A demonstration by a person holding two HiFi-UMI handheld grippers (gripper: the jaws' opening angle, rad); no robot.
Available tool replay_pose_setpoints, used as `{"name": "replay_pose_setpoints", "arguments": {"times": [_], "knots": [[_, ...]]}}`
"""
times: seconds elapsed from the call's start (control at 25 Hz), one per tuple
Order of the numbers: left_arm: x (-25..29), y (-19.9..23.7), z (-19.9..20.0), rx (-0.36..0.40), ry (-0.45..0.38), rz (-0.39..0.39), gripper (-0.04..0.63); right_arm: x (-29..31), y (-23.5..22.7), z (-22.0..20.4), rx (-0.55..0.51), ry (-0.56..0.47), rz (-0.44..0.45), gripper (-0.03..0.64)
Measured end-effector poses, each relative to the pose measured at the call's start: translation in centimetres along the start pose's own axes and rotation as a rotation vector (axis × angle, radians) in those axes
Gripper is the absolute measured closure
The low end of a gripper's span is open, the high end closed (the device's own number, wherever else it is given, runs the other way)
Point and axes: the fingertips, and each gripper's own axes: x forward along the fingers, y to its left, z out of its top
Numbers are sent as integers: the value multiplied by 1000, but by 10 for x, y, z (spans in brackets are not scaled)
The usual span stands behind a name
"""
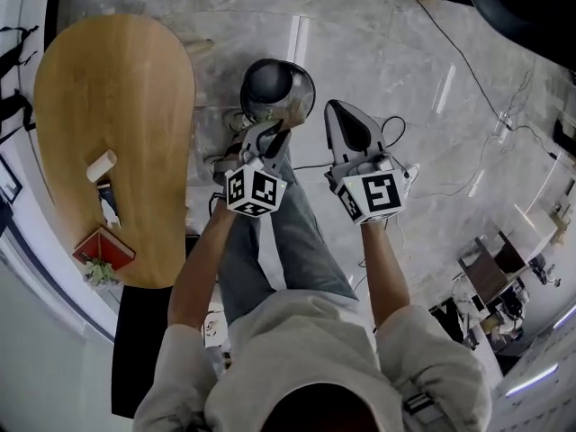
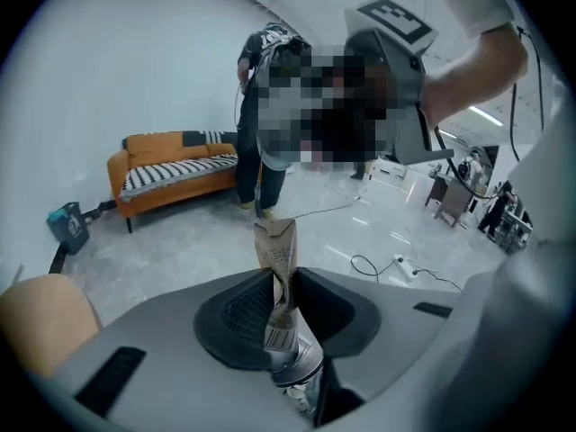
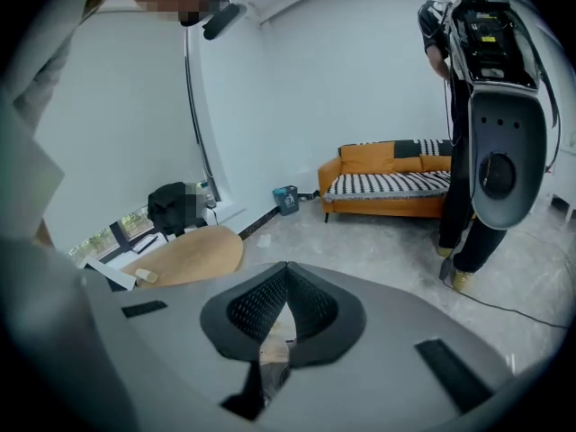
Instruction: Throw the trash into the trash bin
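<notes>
Crumpled paper scrap: light, soft, easily crushed; is pinched mid-length by the left gripper. Right gripper: jaws pressed together, empty.

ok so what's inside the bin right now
Only a dark lining shows inside the bin; no trash can be made out there. The left gripper and its crumpled paper cover the near rim.

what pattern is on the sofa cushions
Black-and-white stripes; the sofa cushions show best in the right gripper view.
</notes>
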Motion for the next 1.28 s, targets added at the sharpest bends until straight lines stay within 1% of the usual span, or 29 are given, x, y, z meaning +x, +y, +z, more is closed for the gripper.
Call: {"name": "replay_pose_setpoints", "arguments": {"times": [0.08,0.16,0.4,0.44,0.48,0.56,0.64,0.72,0.76,0.84,0.88,0.92,1.04,1.16,1.28], "knots": [[9,-4,0,15,13,-27,506,-3,-6,-3,9,-2,-11,588],[17,-5,-1,9,24,-42,506,-5,-11,-5,22,-4,-22,588],[35,-2,-15,-49,73,-74,504,-8,-13,-11,31,-5,-25,588],[39,-2,-18,-56,87,-86,490,-9,-13,-11,31,-5,-25,588],[42,-3,-20,-60,99,-100,431,-9,-13,-11,32,-5,-25,588],[45,-5,-21,-66,116,-121,369,-10,-14,-10,31,-3,-22,588],[44,-5,-21,-74,117,-119,354,-10,-13,-9,25,-1,-16,588],[39,-1,-19,-90,101,-93,354,-9,-10,-8,16,1,-1,588],[34,2,-17,-106,89,-76,365,-8,-8,-8,9,2,10,588],[21,11,-11,-159,50,-39,506,-5,-1,-5,-7,7,40,588],[13,17,-8,-193,25,-22,548,-2,4,-4,-14,11,55,588],[4,24,-4,-231,-1,-3,569,0,9,-2,-22,14,70,588],[-24,50,0,-351,-71,64,577,11,30,5,-49,25,123,588],[-51,75,-5,-441,-129,140,577,26,56,14,-86,37,184,588],[-85,97,-16,-518,-176,253,577,41,89,25,-147,42,278,588]]}}
